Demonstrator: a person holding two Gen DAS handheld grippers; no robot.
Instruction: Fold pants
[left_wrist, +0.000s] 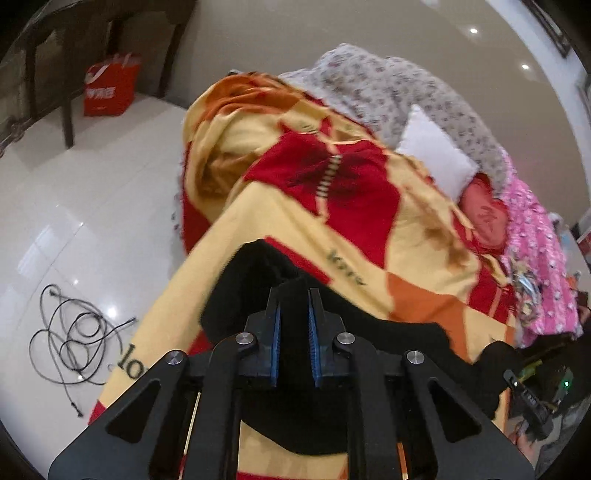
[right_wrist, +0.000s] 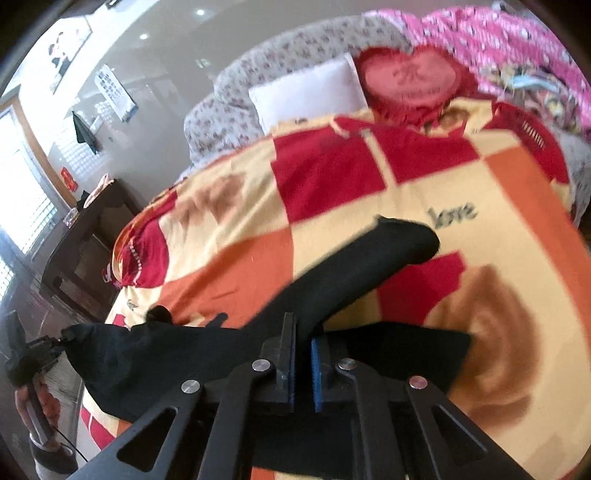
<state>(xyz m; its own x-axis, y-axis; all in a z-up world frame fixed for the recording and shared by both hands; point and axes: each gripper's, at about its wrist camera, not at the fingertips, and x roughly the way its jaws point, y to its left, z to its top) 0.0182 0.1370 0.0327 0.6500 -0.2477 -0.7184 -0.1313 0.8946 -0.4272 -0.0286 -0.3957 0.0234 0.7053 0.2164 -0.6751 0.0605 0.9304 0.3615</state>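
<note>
Pants (left_wrist: 388, 339), black, lie on a blanket (left_wrist: 280, 229) of yellow, red and orange squares that covers a bed. In the left wrist view the cloth rises as a dark fold in front of the left gripper (left_wrist: 294, 295), and its jaws stand close together with black cloth between the blue pads (left_wrist: 276, 343), so this gripper clamps the pants. From there the cloth runs toward 3 o'clock, to the lower right edge of the view.

In the right wrist view the right gripper (right_wrist: 303, 325) is likewise closed on the pants (right_wrist: 354, 273); one leg stretches from the jaws toward 1 o'clock and ends near the word "love" on the blanket. More black cloth spreads toward 9 o'clock, where a hand (right_wrist: 26, 402) holds the other gripper at the edge of the view (only a part of it is visible).

At 12 o'clock on the bed lie a white pillow (right_wrist: 310, 92) and a red heart cushion (right_wrist: 410, 81), touching each other. A floral cover (right_wrist: 280, 51) lies behind them, and a pink one (right_wrist: 498, 40) is at 1 o'clock.

On the tiled floor, in the left view, a black cable (left_wrist: 74, 339) lies tangled at 9 o'clock, and a red bag (left_wrist: 109, 86) stands at 11 o'clock beside a dark chair (left_wrist: 70, 74).
</note>
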